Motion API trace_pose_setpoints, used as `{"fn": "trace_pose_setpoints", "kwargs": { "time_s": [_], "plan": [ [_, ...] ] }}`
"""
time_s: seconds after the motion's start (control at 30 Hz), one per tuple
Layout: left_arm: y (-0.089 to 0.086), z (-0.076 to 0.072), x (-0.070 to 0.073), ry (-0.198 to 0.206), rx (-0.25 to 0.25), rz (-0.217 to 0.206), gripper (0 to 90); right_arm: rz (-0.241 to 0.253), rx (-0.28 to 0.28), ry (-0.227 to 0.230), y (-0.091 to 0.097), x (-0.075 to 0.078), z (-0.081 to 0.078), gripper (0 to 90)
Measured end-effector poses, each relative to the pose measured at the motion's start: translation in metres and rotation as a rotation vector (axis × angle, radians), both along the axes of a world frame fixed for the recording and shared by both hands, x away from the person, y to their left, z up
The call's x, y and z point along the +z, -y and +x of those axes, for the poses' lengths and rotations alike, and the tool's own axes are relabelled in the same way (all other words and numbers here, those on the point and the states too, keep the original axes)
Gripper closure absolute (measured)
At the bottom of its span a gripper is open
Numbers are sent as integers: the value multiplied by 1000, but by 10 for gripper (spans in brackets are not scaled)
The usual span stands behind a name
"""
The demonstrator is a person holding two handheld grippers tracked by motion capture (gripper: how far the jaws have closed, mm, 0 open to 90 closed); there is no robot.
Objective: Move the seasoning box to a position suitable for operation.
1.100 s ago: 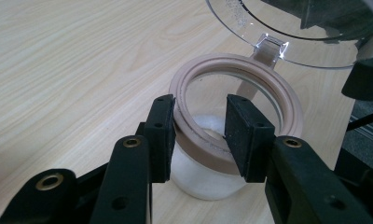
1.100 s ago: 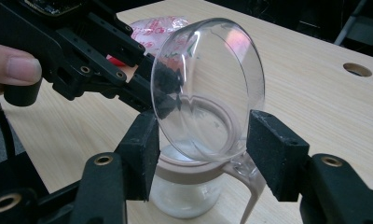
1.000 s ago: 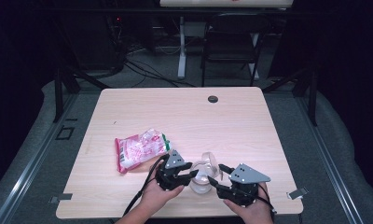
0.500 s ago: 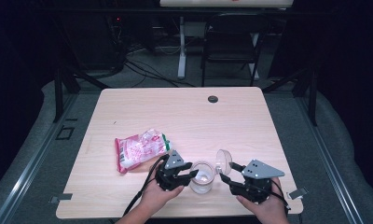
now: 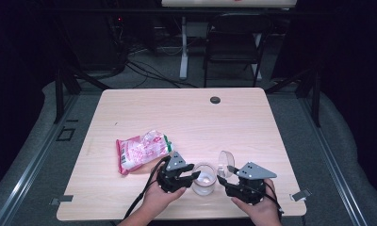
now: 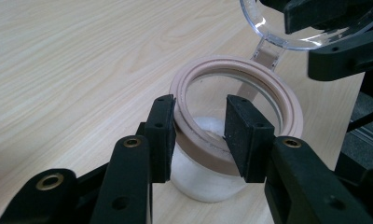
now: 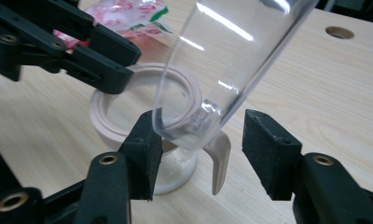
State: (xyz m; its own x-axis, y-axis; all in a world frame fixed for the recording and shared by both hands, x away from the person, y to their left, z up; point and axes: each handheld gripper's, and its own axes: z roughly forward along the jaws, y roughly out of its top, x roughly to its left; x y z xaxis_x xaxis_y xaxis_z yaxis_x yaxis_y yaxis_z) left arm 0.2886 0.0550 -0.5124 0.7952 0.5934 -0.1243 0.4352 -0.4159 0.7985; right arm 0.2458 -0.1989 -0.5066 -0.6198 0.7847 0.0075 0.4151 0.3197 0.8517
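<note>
High view: nearest the person, the left gripper [image 5: 194, 175] is pinching the pink rim of the small jar [image 5: 204, 179], one jaw inside the mouth and one outside, as the left gripper view is confirming, so the jar is standing steadied on the table [image 5: 186, 117] near its front edge. Just beside it, the right gripper [image 5: 223, 179] is working at the clear hinged lid [image 5: 225, 161], which is standing swung up; its jaws have just been closing slightly yet are resting wide, one pad touching the lid's edge, the other apart. The lid-opening step appears complete; the next move probably calls for fetching the pink packet [image 5: 142, 149], lying farther back at the left.
</note>
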Motion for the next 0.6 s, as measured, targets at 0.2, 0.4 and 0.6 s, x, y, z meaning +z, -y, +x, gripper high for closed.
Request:
{"fn": "trace_pose_setpoints", "kwargs": {
  "time_s": [0.2, 0.4, 0.6],
  "plan": [
    [-2, -1, 2, 6, 10, -23, 605, 8, -26, -6, -3, -7, 2, 500],
    [-5, 1, 4, 11, 24, -32, 580, 20, -19, -11, -2, -8, 3, 593],
    [-10, 2, 5, 13, 34, -37, 577, 18, -24, -12, -1, -9, 5, 643]
  ]
}}
